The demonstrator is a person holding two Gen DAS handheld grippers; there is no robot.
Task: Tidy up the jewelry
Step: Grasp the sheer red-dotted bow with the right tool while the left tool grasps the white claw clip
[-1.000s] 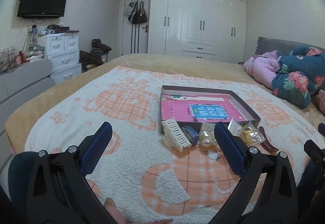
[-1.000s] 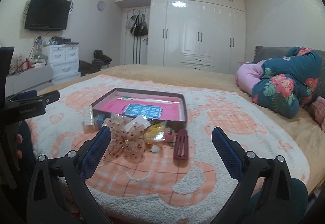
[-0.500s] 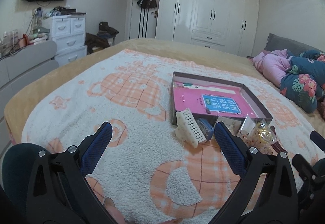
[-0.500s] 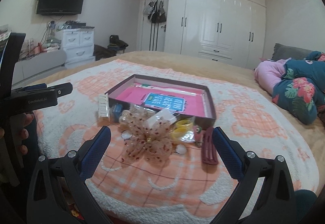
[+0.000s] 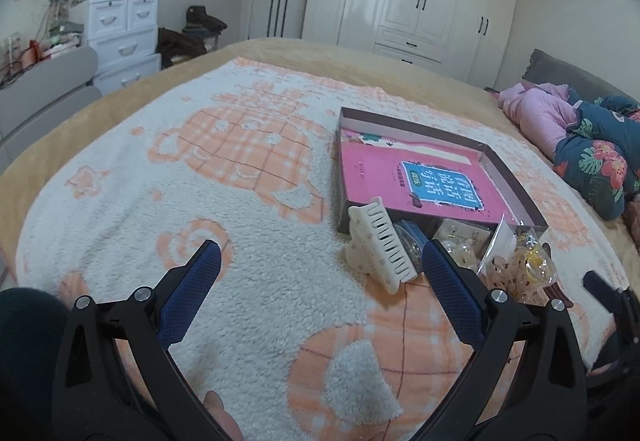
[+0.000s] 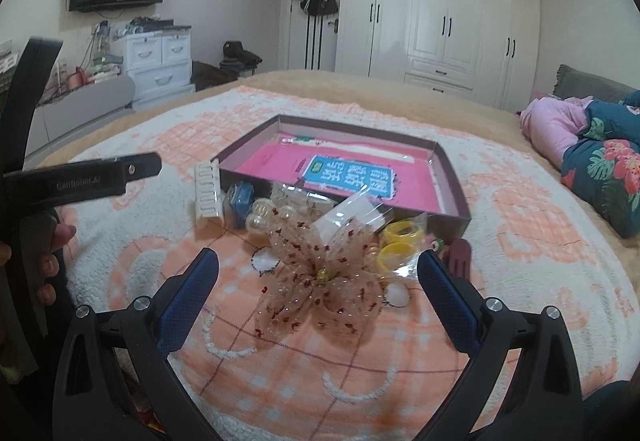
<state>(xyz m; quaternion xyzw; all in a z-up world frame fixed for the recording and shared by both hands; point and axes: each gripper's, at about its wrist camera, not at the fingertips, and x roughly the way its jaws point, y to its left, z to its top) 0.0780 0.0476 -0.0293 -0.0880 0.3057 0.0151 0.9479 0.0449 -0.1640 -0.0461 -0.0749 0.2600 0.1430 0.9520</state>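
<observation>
Jewelry pieces lie heaped on the fleecy blanket [image 6: 520, 241] just in front of a shallow dark-walled box [image 6: 452, 177]. Inside the box there is only a pink book [image 5: 408, 177] with a blue label, lying flat on its floor. Against the box's near wall sit a white claw clip [image 5: 380, 245], a small blue item [image 6: 241, 201], yellow rings in a clear packet [image 6: 400, 241] and a dark red clip [image 6: 460, 255]. A sheer speckled bow [image 6: 324, 281] spreads nearest, between the blue pads of the right gripper [image 6: 318, 293], whose jaws are spread wide and hold nothing. The left gripper [image 5: 316, 289] hovers low over bare blanket beside the claw clip, its jaws likewise wide apart and empty. A hand [image 6: 50, 265] wraps its handle at the left edge of the right wrist view.
</observation>
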